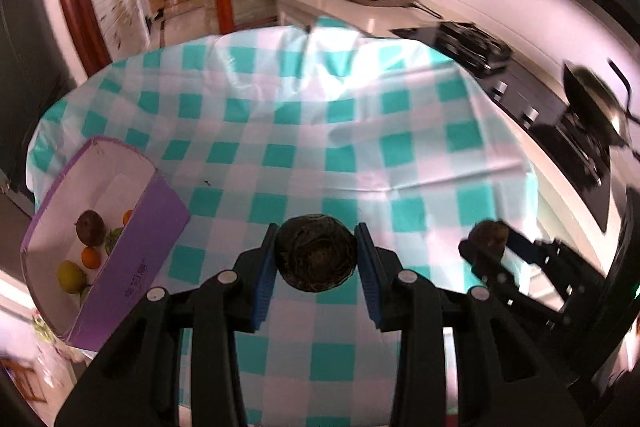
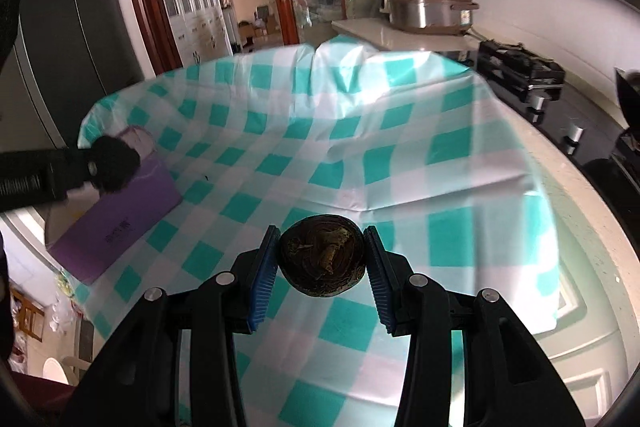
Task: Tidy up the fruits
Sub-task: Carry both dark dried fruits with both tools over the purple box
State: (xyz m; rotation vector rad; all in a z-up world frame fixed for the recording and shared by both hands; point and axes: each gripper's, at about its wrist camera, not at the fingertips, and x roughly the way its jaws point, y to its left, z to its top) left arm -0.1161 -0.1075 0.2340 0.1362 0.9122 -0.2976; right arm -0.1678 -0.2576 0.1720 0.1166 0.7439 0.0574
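progress: late | purple box (image 1: 136,251) at the left is already holding several fruits | left gripper (image 1: 316,257) is gripping dark fruit (image 1: 315,251) | right gripper (image 2: 322,259) is gripping brown fruit (image 2: 323,259) | both are waiting above the tabletop (image 1: 304,131), no loose fruit in view

A dark, wrinkled round fruit (image 1: 316,254) sits clamped between the blue pads of the left tongs (image 1: 317,259), above the checked cloth. A second dark fruit (image 2: 323,255), its dry stem end facing up, is pinched in the right tongs (image 2: 322,261). The open purple box (image 1: 132,255) at left holds what look like oranges, a yellow fruit, a green one and another dark one.
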